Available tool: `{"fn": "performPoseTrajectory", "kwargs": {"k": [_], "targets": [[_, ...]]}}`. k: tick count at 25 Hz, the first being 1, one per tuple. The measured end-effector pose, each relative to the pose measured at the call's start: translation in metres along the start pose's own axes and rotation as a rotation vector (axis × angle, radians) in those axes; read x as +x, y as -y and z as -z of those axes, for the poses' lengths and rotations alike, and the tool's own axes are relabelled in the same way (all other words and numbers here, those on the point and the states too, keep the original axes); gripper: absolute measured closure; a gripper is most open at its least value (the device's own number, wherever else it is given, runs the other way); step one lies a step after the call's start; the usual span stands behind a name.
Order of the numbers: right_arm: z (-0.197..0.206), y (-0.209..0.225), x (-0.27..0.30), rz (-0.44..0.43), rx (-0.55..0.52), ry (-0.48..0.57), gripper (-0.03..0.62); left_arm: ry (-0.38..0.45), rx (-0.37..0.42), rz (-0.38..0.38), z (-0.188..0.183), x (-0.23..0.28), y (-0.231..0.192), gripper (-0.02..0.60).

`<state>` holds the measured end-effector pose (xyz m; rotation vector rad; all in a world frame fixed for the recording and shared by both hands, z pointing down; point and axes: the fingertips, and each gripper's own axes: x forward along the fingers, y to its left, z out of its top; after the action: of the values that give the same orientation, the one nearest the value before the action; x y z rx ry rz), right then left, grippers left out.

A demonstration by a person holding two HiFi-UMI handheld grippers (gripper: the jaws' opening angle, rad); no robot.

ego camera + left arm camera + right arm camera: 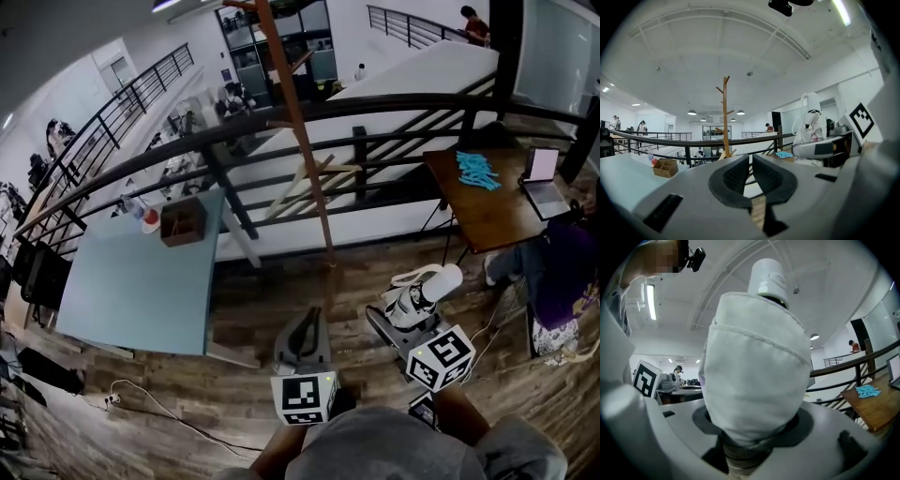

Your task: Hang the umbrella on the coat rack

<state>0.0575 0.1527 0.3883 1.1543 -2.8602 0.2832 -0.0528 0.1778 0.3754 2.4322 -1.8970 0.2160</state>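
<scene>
The right claw (409, 311) grips the folded umbrella (439, 281) round its soft white sleeve, well short of the coat rack (302, 141). It looks light and squashy, so the stiff core gives a surer hold. The left claw (312, 321) is closed and empty.

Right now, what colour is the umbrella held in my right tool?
Mostly white: the umbrella has white fabric and a white end cap. It shows best in the right gripper view.

Wood-plank floor (267, 295), black railing (412, 100), pale blue table (131, 281), brown desk (487, 211).
</scene>
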Motion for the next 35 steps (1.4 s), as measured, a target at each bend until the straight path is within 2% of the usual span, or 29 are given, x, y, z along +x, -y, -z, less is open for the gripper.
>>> {"fn": "performPoseTrajectory", "kwargs": {"k": [8,19,35], "targets": [[-0.012,0.014,0.046,-0.005,-0.010,0.008,0.324,0.007,0.031,0.016,-0.012,0.041,-0.025,0.549],[-0.028,0.006,0.089,-0.030,-0.055,0.007,0.324,0.020,0.015,0.000,-0.021,0.059,-0.062,0.549],[-0.043,0.006,0.148,-0.009,-0.084,0.034,0.324,0.010,0.014,0.016,-0.019,0.086,-0.111,0.549]]}}
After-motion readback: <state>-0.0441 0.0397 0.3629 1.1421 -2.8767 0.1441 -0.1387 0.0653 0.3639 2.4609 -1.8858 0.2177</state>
